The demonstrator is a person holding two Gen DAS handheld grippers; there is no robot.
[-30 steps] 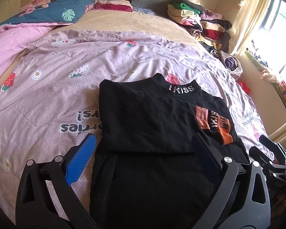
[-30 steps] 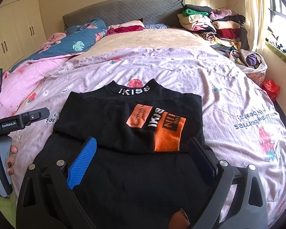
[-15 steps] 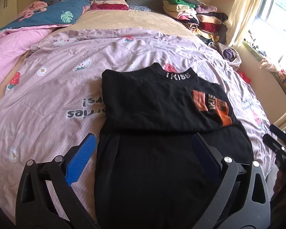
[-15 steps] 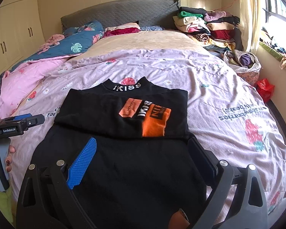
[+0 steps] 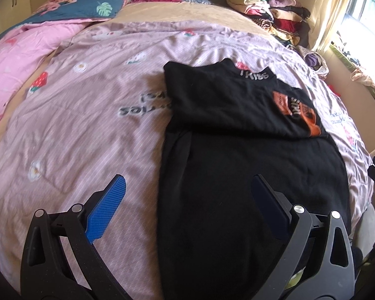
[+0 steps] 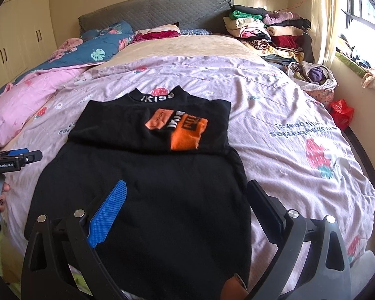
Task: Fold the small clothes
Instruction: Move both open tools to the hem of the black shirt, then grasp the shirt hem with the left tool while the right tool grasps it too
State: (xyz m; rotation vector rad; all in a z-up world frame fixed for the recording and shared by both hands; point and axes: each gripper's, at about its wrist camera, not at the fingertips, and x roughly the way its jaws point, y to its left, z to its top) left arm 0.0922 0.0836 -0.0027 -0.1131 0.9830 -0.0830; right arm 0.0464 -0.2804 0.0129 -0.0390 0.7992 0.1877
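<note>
A black top [image 5: 237,155] [image 6: 150,180] lies flat on the lilac bedspread [image 5: 87,125] [image 6: 275,115], collar away from me. Its sleeves are folded across the chest, showing an orange patch [image 5: 297,111] [image 6: 185,127]. My left gripper [image 5: 187,192] hovers open over the hem's left edge, with one finger above the bedspread and the other above the cloth. Over the hem's right part my right gripper [image 6: 187,195] also stands open, holding nothing. The left gripper's body [image 6: 15,161], held by a hand, appears at the left edge of the right wrist view.
A stack of folded clothes [image 6: 270,30] sits at the bed's far right corner. Pink and blue quilts [image 6: 62,70] are bunched at the far left. A bag of clothes [image 6: 312,77] and a red bag [image 6: 341,110] lie by the window wall. Wardrobes [image 6: 15,32] stand on the left.
Both grippers have drawn back toward the foot of the bed and risen, so more of the top's lower half shows. Both stay open. The top has not moved.
</note>
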